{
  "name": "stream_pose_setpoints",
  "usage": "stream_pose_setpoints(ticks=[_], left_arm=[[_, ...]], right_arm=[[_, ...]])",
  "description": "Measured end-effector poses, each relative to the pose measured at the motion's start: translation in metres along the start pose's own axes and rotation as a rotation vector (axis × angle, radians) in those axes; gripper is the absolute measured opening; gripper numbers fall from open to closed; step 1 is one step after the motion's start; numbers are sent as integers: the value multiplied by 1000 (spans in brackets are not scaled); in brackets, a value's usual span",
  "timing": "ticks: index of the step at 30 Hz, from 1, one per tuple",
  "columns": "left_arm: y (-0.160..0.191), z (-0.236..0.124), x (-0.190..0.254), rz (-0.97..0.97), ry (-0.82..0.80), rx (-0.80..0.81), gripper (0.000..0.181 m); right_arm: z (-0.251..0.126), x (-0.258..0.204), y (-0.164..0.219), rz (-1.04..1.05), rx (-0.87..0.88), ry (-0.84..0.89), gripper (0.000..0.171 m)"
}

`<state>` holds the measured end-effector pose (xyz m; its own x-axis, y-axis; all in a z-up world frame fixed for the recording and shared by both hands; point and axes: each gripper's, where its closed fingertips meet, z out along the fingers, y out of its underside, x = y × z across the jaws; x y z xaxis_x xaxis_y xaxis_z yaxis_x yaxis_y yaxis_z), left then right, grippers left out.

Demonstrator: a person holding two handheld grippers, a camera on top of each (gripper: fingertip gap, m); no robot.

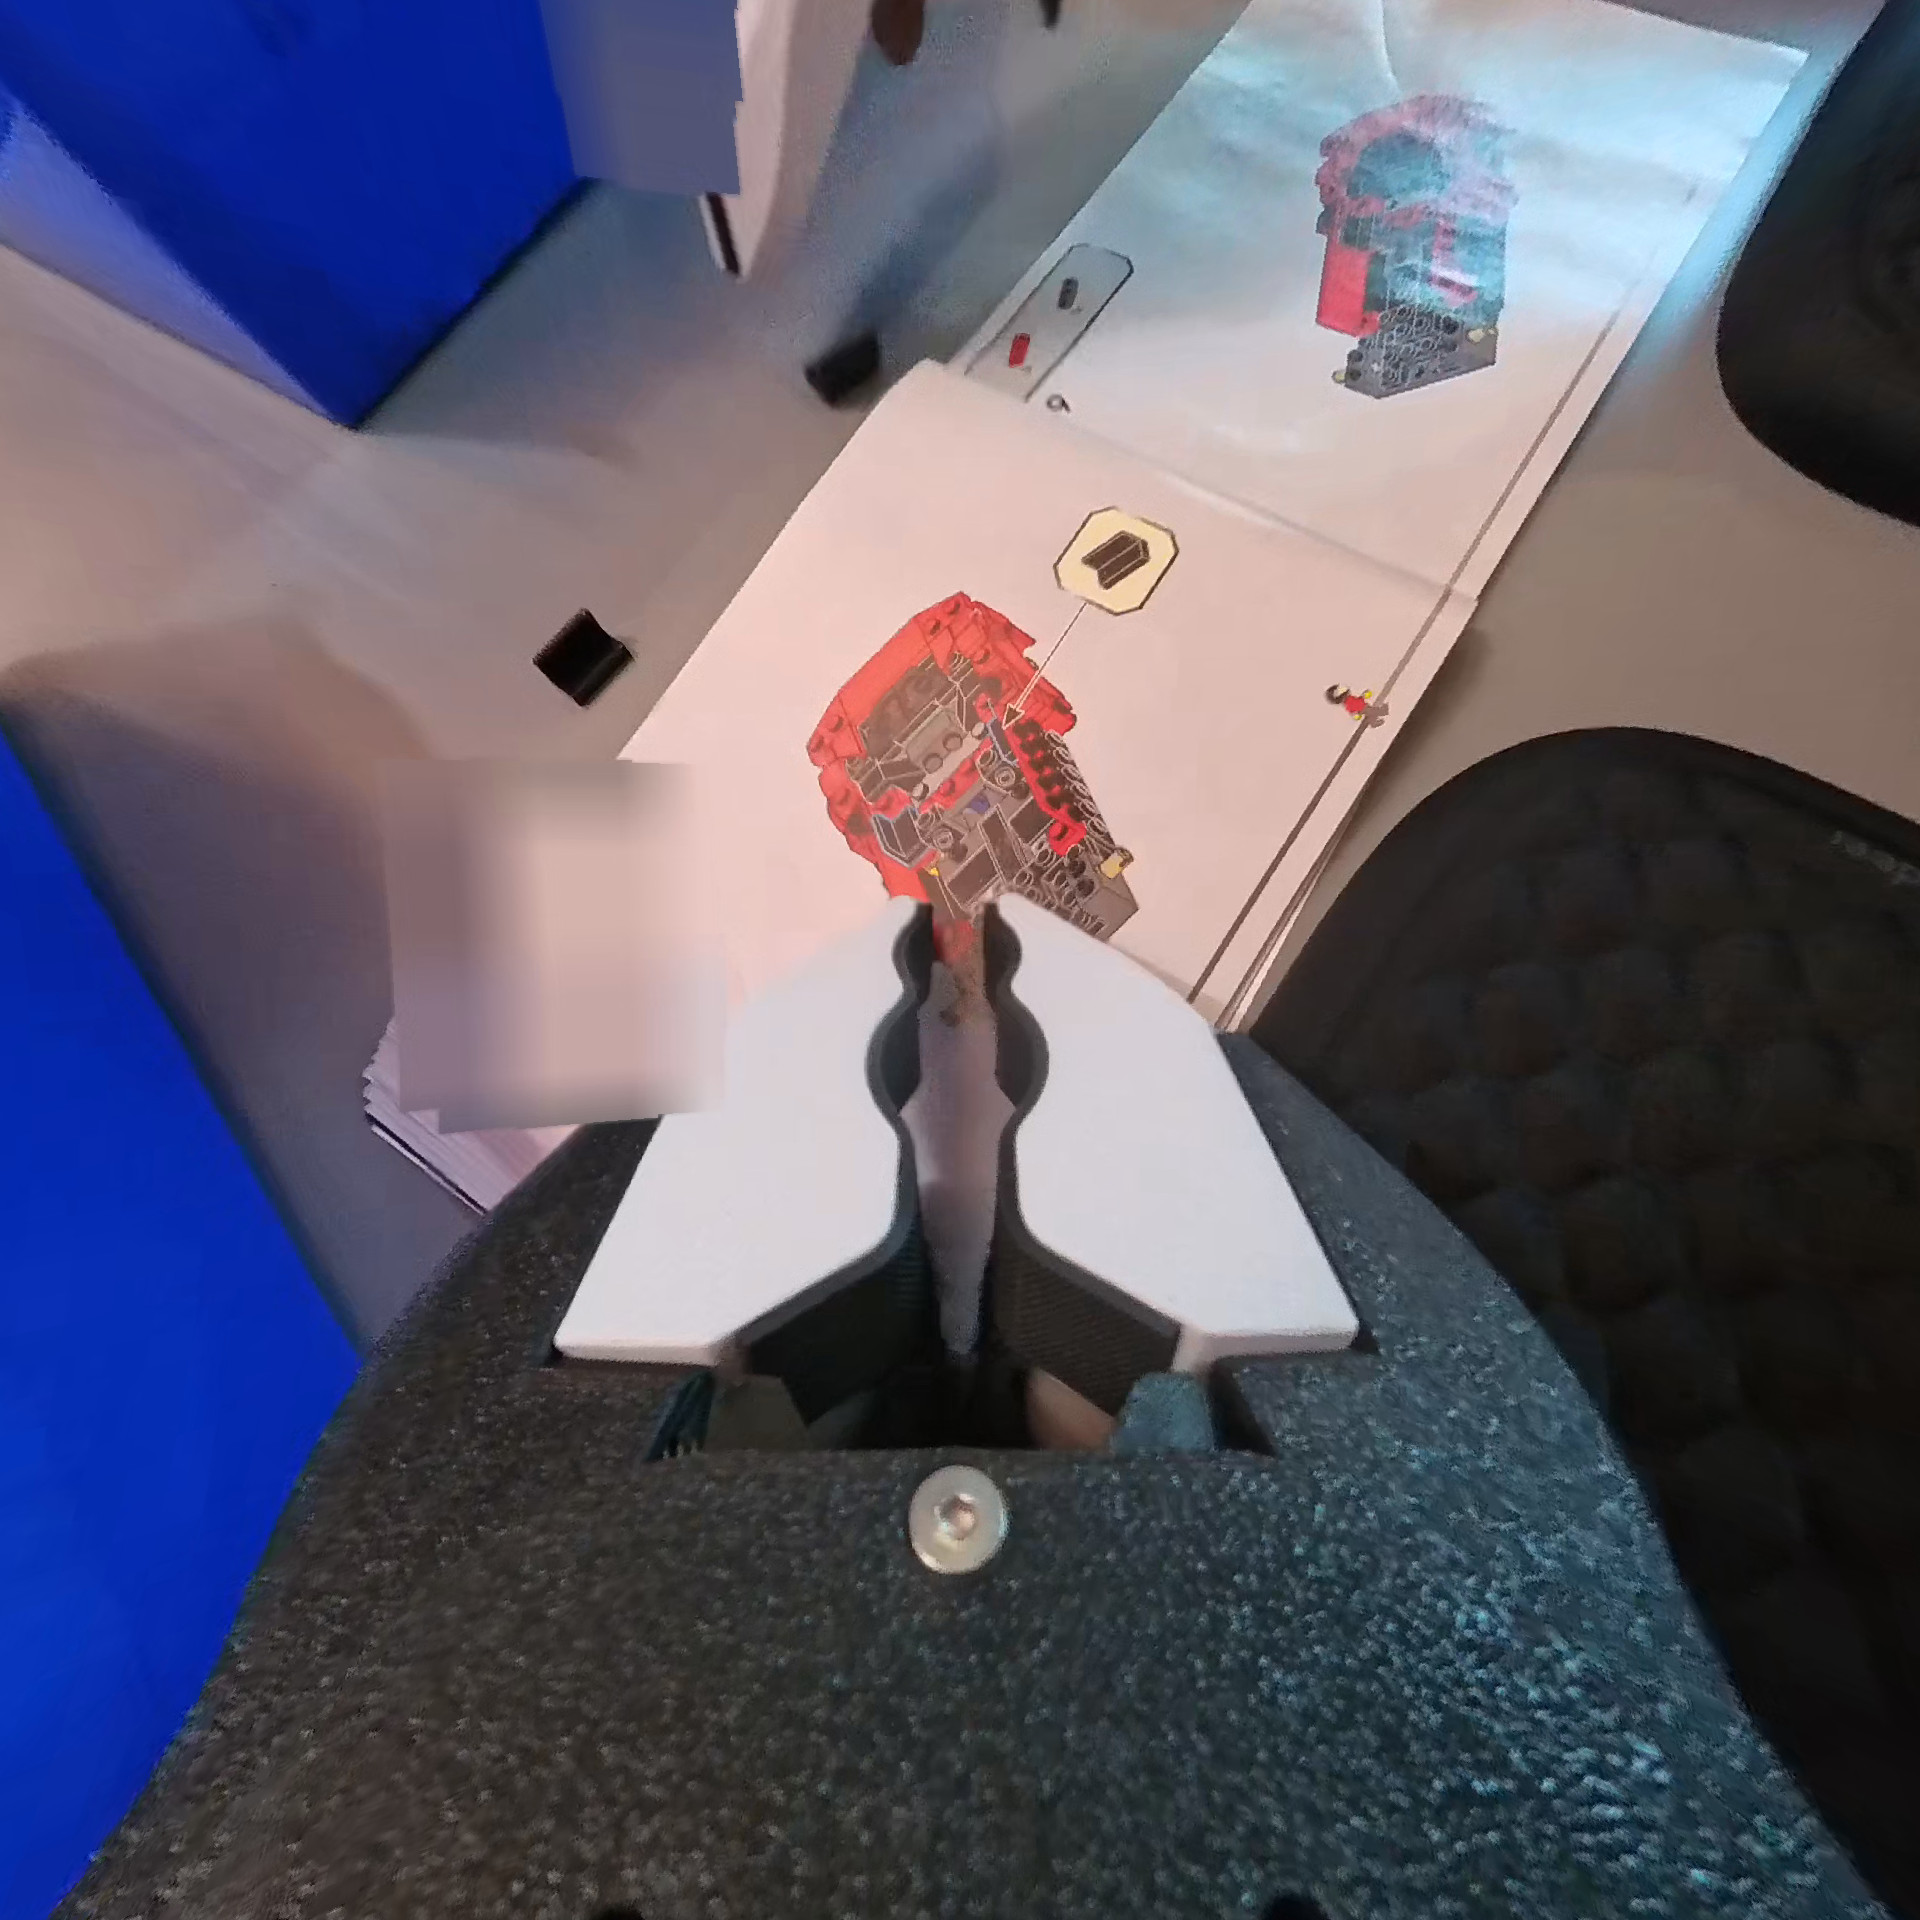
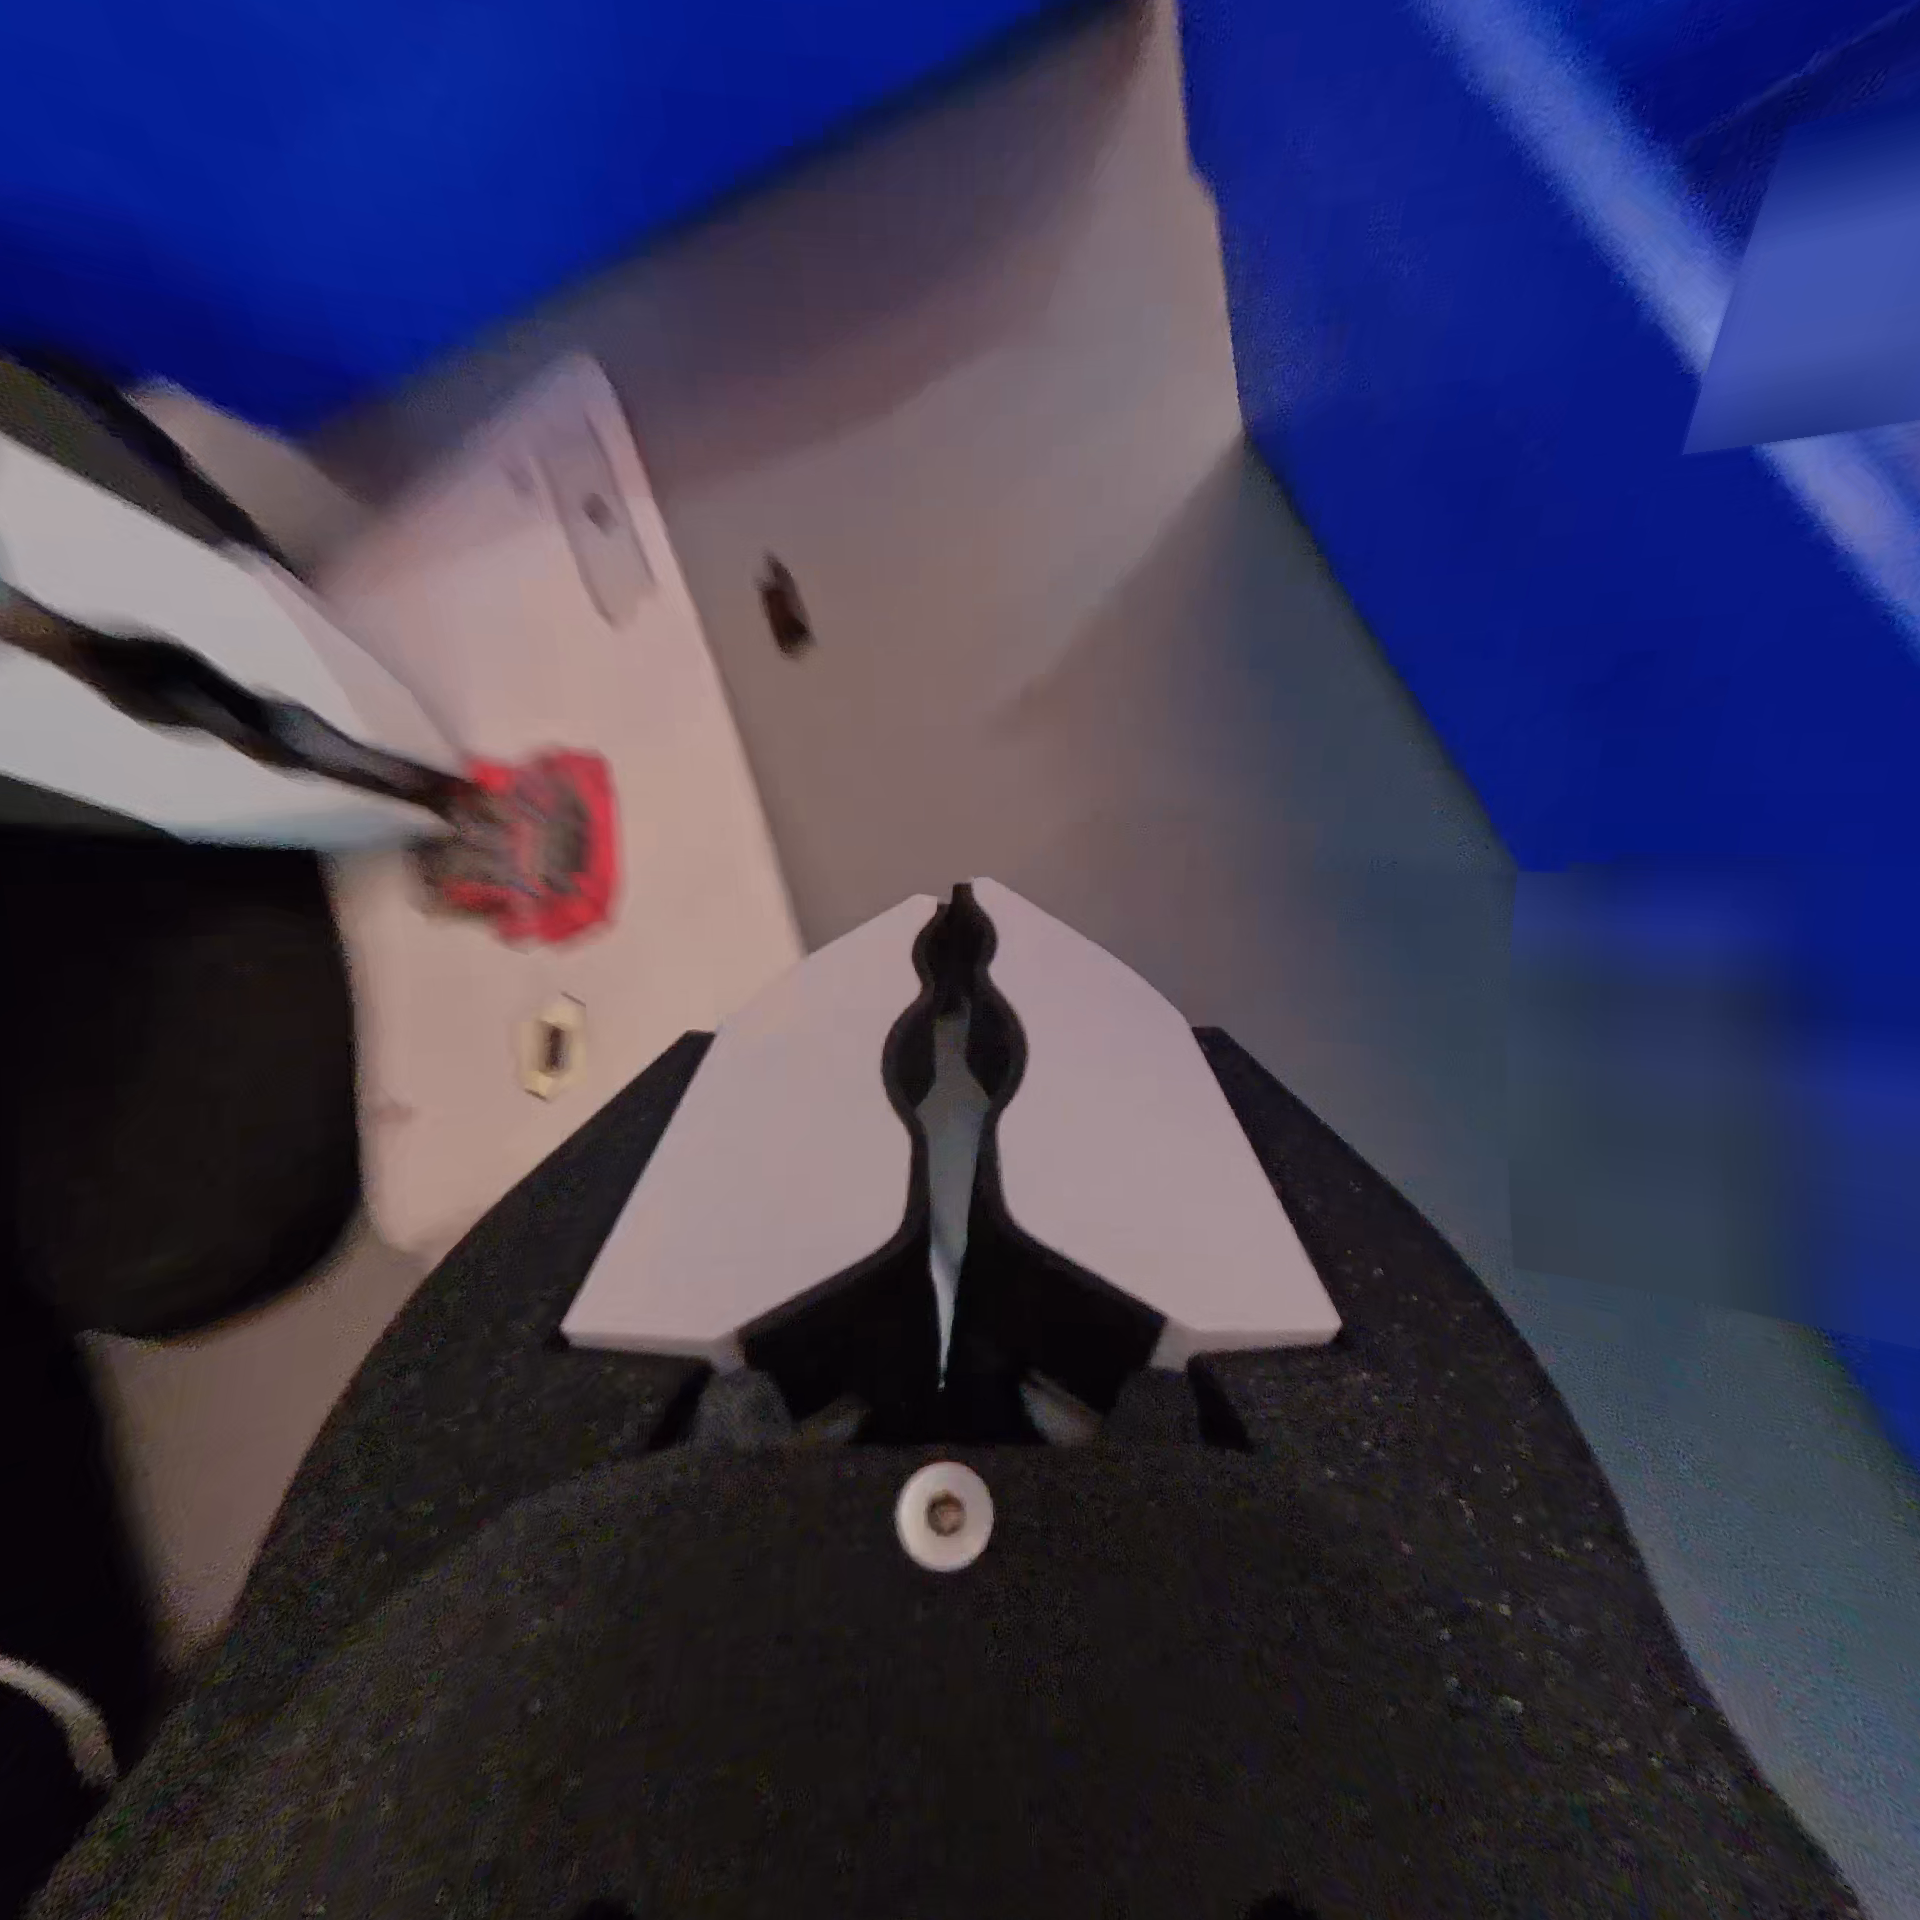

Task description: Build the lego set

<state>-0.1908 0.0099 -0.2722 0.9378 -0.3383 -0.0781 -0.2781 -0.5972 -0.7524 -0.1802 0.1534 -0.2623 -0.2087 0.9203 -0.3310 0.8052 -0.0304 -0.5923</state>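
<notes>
The open instruction booklet lies on the pale table, showing printed pictures of a red and grey model. My left gripper hovers over the near picture, its jaws closed to a narrow slit. Red and grey show in the slit, and I cannot tell them from the print. A black curved brick lies left of the booklet, and another black brick lies farther back. My right gripper is shut and empty, just right of the booklet. The blurred left gripper shows there, and a small dark brick lies beyond.
Blue bins stand at the back left and near left, and also close on the right of the right gripper. Black textured pads lie right of the booklet. A white object stands at the back. The tips of one gripper are about 15 centimetres away from the tips of the other.
</notes>
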Motion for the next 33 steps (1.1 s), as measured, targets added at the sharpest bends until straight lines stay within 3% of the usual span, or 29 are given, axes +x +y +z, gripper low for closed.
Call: stream_pose_setpoints(ticks=[3,6,9,14,19,26,33], left_arm=[[-22,-7,-3,55,-50,128,24],[-43,-14,-1,33,-35,223,26],[-42,-10,-1,73,-68,198,25],[-36,-3,6,152,-98,124,26],[-34,-4,6,162,-103,116,25],[-13,2,4,150,-76,6,19],[-11,3,4,149,-71,-5,18]], right_arm=[[-11,-18,-19,237,197,-195,0],[-18,-9,-7,159,186,-109,0],[-19,-6,7,36,48,-10,14],[3,-14,25,-108,-160,72,17],[1,-11,19,-91,-126,77,12],[-10,-2,44,-137,-229,90,8],[9,-11,23,-163,-146,100,4]])
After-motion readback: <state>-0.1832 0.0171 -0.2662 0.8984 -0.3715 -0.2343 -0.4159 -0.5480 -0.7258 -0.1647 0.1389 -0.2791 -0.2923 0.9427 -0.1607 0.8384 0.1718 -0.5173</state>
